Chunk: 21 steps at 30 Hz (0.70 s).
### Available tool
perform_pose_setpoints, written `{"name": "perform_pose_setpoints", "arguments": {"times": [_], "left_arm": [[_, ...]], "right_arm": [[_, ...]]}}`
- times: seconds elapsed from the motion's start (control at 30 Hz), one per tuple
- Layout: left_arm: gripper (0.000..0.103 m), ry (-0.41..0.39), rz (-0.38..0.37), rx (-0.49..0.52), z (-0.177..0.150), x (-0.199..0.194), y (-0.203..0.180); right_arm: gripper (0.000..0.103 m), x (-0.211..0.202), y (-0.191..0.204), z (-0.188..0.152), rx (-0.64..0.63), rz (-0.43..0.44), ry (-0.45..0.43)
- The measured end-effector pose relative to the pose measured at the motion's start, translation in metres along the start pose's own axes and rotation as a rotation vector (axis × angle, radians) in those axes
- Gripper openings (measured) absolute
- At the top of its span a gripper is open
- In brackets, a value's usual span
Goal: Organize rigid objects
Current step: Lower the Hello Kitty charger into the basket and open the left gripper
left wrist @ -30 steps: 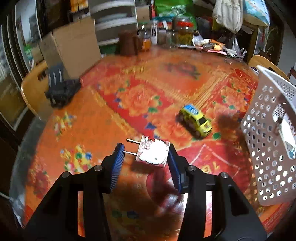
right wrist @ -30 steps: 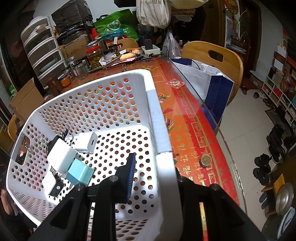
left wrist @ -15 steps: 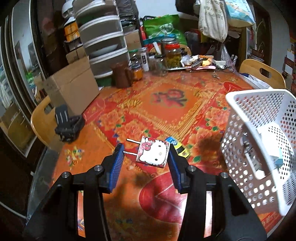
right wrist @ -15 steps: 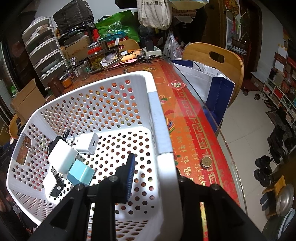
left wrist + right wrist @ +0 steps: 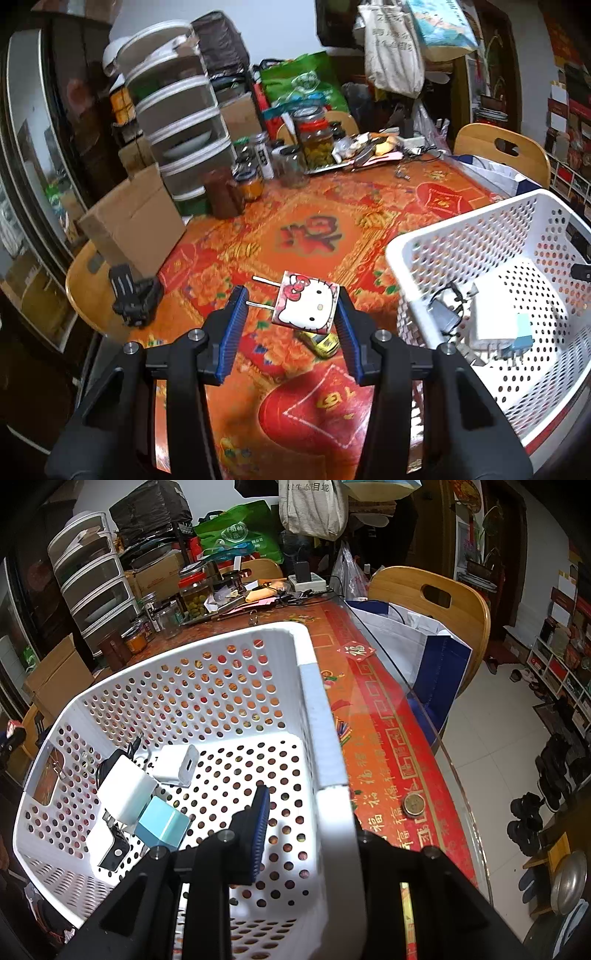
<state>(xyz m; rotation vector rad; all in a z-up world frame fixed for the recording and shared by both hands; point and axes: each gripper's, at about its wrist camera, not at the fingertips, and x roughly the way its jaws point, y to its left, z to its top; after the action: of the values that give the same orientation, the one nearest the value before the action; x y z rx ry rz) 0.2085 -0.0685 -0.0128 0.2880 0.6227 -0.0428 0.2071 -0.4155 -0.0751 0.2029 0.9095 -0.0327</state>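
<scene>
My left gripper (image 5: 290,321) is shut on a Hello Kitty plug charger (image 5: 305,306), its two prongs pointing left, held in the air above the table beside the basket's left wall. A yellow toy car (image 5: 320,341) lies on the red tablecloth just below it. My right gripper (image 5: 306,823) is shut on the right wall of the white perforated basket (image 5: 314,701), one finger inside and one outside. The basket (image 5: 413,240) holds white chargers (image 5: 127,788) and a light blue one (image 5: 162,827).
A black object (image 5: 133,295) lies at the table's left edge by a cardboard box (image 5: 133,221). Jars (image 5: 314,140) and clutter crowd the far side. A coin (image 5: 413,805) lies right of the basket. A wooden chair (image 5: 428,598) holds a bag.
My left gripper rose with the Hello Kitty charger and swung right toward the basket; the toy car is now under it. The right gripper kept its hold on the basket wall.
</scene>
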Motion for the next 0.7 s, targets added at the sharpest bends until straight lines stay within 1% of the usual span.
{"name": "perform_pose_setpoints", "arguments": {"times": [0.2, 0.27, 0.33, 0.4, 0.47, 0.57, 0.7], "left_arm": [[0.044, -0.036, -0.005, 0.06, 0.017, -0.016, -0.025], [0.044, -0.042, -0.014, 0.076, 0.022, -0.019, -0.031], [0.044, -0.034, -0.039, 0.084, 0.026, -0.019, -0.037], [0.044, -0.005, -0.106, 0.09, 0.033, -0.015, -0.042], [0.044, 0.043, -0.193, 0.107, 0.038, -0.009, -0.052], [0.044, 0.096, -0.275, 0.147, 0.042, -0.003, -0.072], [0.044, 0.186, -0.31, 0.193, 0.044, 0.011, -0.101]], "right_arm": [[0.027, 0.0, 0.0, 0.0, 0.0, 0.0, -0.001], [0.027, 0.0, 0.0, 0.0, 0.0, 0.0, 0.0], [0.027, 0.0, 0.0, 0.0, 0.001, 0.0, 0.0], [0.027, 0.0, 0.0, 0.0, 0.001, 0.0, -0.001], [0.027, 0.0, 0.0, 0.0, 0.001, 0.0, -0.001], [0.027, 0.0, 0.0, 0.0, 0.0, 0.001, -0.001], [0.027, 0.0, 0.0, 0.0, 0.0, 0.0, 0.0]]}}
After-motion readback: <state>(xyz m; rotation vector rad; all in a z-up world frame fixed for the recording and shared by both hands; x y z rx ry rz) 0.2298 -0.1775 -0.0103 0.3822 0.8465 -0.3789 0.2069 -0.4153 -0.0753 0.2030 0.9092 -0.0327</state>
